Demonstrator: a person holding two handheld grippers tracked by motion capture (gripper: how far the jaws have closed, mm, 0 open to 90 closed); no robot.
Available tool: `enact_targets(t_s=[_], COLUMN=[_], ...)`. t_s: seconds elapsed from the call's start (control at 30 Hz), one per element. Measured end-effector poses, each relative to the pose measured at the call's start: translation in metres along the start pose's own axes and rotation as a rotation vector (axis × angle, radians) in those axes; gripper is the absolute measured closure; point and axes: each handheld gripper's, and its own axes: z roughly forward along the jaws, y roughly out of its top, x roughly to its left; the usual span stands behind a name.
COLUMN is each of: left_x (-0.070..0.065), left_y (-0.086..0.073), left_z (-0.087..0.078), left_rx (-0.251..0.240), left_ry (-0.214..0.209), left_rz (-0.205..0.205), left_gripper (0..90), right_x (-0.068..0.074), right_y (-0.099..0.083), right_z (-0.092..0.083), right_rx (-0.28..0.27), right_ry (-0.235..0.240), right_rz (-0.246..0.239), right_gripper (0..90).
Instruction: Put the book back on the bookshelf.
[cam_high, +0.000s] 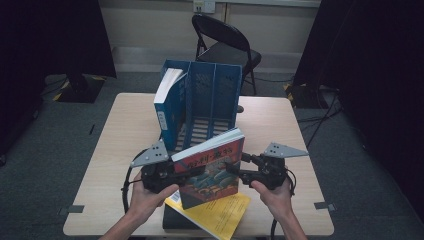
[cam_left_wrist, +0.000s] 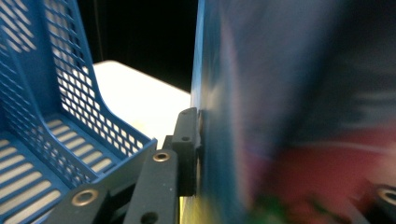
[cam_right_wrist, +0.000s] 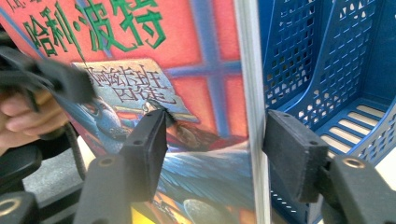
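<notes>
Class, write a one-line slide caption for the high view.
Left gripper clamps a red book before the blue file rack; right gripper open beside it.

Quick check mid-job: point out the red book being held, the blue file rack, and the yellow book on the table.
red book (cam_high: 215, 167), high view, middle of its front cover.
blue file rack (cam_high: 212, 95), high view, on a perforated divider wall.
yellow book (cam_high: 225, 212), high view, on its bare cover.
</notes>
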Motion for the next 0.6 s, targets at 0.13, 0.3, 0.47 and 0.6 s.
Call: enact_targets(t_s=[0.13, 0.3, 0.47, 0.6], left_x=[0.0002, -0.0029, -0.0031, -0.0019], left_y=[-0.0054, -0.0087, -0.0081, -0.0085], left_z=[0.0054, 0.0056, 0.0053, 0.0062], left_rx=[-0.048, -0.014, -0.004, -0.021], left_ry=[0.000, 0.036, 0.056, 0.061], left_rz=[0.017, 0.008, 0.020, 0.005], left_gripper=[62.2, 58.6, 69.1, 69.4], right_x=[-0.0025, -0.0019, -0.0035, -0.0039], right_y=[-0.0012, -0.0011, -0.0015, -0.0012], right_z=[-0.0021, -0.0017, -0.0018, -0.0011], right_rx=[-0.004, 0.000, -0.005, -0.005], right_ry=[0.005, -0.004, 0.010, 0.009], right_rz=[0.009, 0.001, 0.018, 0.018], right_gripper=[43.5, 43.7, 43.3, 43.3])
